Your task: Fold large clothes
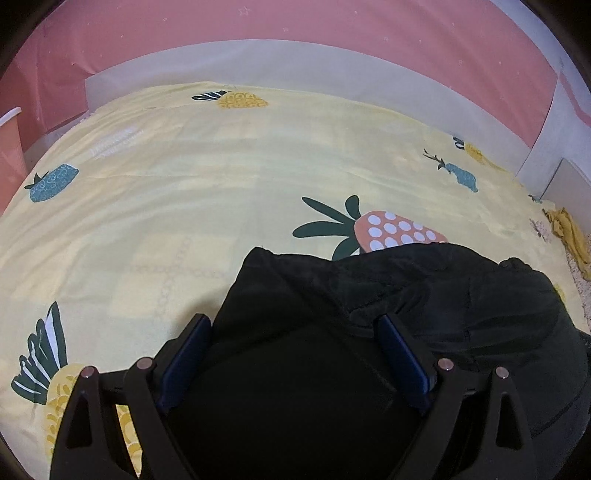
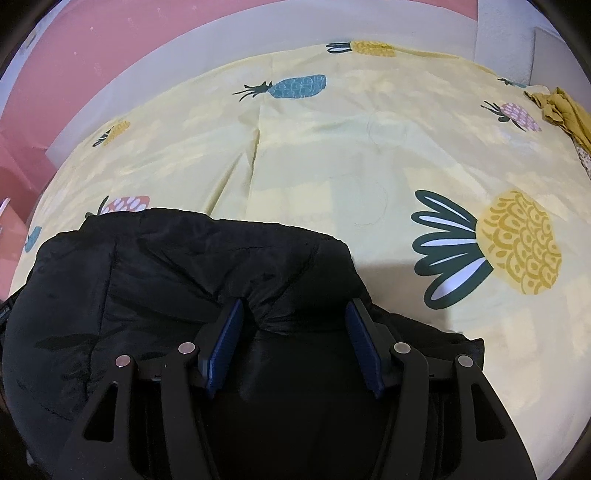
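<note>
A black padded garment lies bunched on a bed, on a yellow sheet printed with pineapples. In the left wrist view it fills the lower middle and right, and its far edge covers part of an orange pineapple with white dots. In the right wrist view the same garment takes up the lower left and centre, with a large yellow pineapple print on the bare sheet to its right.

The left tool points steeply down over the garment. Its blue-padded fingers stand wide apart, with dark fabric between them; whether the pads press on it cannot be told.

The right tool also tilts steeply down, and its fingers are spread wide. A puckered fold of the black fabric sits between them, but it is unclear whether the pads touch it.

A crumpled mustard cloth lies at the far right edge of the bed. Beyond the sheet run a pale headboard and a pink wall.
</note>
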